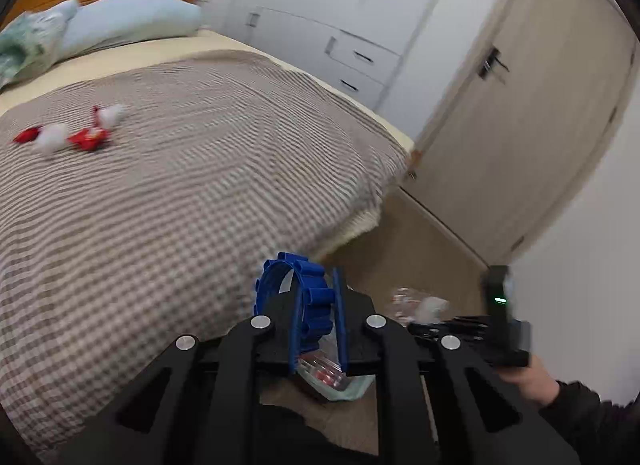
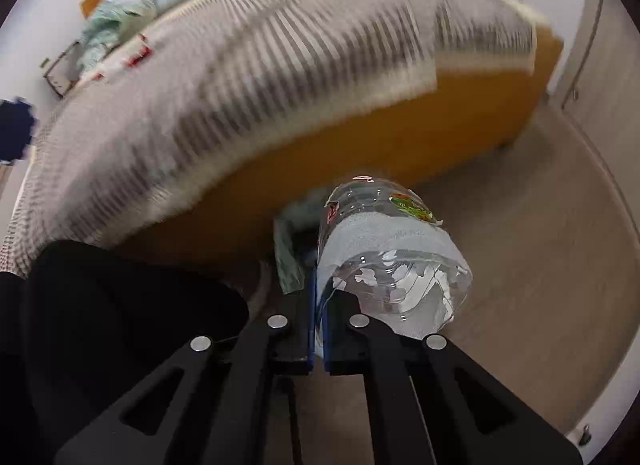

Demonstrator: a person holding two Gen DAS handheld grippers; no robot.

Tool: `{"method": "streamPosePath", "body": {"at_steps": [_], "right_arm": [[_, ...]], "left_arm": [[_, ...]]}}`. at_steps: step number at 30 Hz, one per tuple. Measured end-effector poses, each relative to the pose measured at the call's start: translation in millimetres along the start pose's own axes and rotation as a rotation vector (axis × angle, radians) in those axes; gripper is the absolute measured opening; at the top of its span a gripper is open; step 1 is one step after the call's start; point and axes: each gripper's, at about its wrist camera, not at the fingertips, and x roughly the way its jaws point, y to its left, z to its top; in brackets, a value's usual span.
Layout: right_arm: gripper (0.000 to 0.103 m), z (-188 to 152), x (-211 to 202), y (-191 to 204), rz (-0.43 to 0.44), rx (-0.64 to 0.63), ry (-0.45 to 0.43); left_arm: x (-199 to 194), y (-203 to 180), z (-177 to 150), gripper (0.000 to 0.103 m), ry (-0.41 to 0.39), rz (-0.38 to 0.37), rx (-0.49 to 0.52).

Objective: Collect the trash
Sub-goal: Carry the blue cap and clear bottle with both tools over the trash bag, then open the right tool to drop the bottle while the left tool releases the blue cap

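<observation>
at six o'clock in each wrist view, the right gripper pinches a crumpled plastic bottle by a thin edge, the left gripper clamps a clear wrapper, and either could slip loose.

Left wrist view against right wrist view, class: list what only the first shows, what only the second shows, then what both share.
Only the left wrist view: the door, white drawers, and the left gripper with a wrapper below its fingers.

Only the right wrist view: the right gripper shut on a crushed clear plastic bottle, and the bed's orange side panel.

Both: the checked bedspread, pillows, red-and-white litter on the bed, and the wooden floor.
</observation>
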Motion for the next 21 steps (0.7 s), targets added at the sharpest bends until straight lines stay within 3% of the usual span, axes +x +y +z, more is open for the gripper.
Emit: {"method": "streamPosePath", "body": {"at_steps": [4,12,16,17,19,21], "right_arm": [[0.003,5.3,44.6,-8.8,0.032,0.002,0.069],[0.003,48.9,158.8,-37.5,0.037,0.016,0.213],[0.005,64.5,209.1,-63.3,0.025,0.069,0.227],[0.012,66.1,217.0,-68.7,0.023,0.081,0.227],[0.061,67.7,229.1,-81.4,-0.003,0.130,0.238],[0.061,66.3,218.4,-93.0,0.043,0.195,0.175]], "left_arm": [[30.1,-14.0,-3.3,0.011,0.056,0.001,0.015],[99.1,-9.0,-11.3,0.011,0.183,0.029,-0.007],[134.0,-6.6,-11.5,0.011,0.246,0.034,-0.021],[143.0,-6.0,-10.3,0.011,0.265,0.023,-0.037],[154.5,-9.2,-7.4,0.011,0.276,0.004,-0.044],[166.4,-16.5,-5.3,0.011,0.280,0.012,-0.019]]}}
